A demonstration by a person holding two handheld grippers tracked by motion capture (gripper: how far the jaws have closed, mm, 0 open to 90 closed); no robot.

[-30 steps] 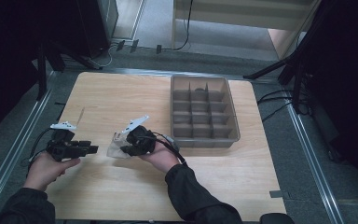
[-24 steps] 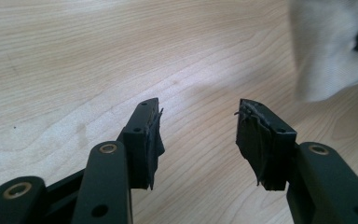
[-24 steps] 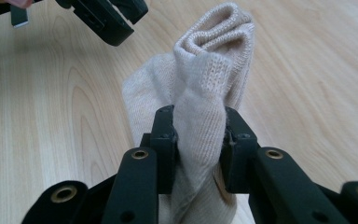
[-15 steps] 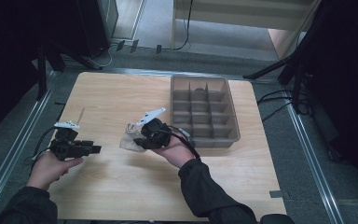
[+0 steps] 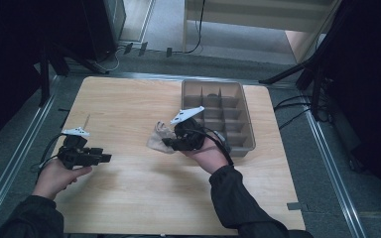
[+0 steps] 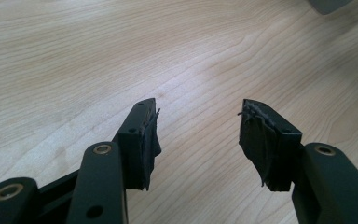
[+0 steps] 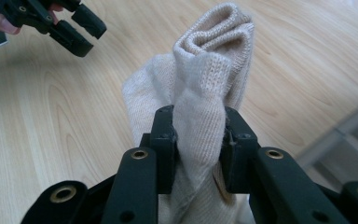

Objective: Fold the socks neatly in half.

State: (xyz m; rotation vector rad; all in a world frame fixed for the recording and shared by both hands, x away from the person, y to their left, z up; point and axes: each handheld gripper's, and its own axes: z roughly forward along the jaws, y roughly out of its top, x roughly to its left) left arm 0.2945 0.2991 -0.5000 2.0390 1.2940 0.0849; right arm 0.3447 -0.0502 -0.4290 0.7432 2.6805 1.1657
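The wooden table (image 5: 129, 109) carries everything you are working with. At its far right stands the grey divided tray (image 5: 218, 115), long side running away from you, its partitions making two rows of small compartments. From the high view those compartments look bare, though the nearest ones are partly hidden behind your right hand (image 5: 209, 153), so you cannot tell what lies there.

Just left of the tray, your right gripper (image 5: 171, 142) is clamped on a beige knitted sock (image 5: 158, 139). The sock hangs bunched from the jaws above the tabletop, near the tray's near left corner but not over it. In the right gripper view the two pads pinch a thick fold of sock (image 7: 200, 107) between them, with the ribbed cuff curled over beyond the jaws and more fabric falling below them. That detail is lost in the high view, where the sock is a small pale lump.

Your left gripper (image 5: 104, 157) sits well apart, near the table's left edge, over bare wood. Its jaws have just been opening and stand wide apart with nothing between them, as the left gripper view (image 6: 196, 135) makes plain. The right gripper view also catches that left gripper (image 7: 86, 30) in its upper left corner.
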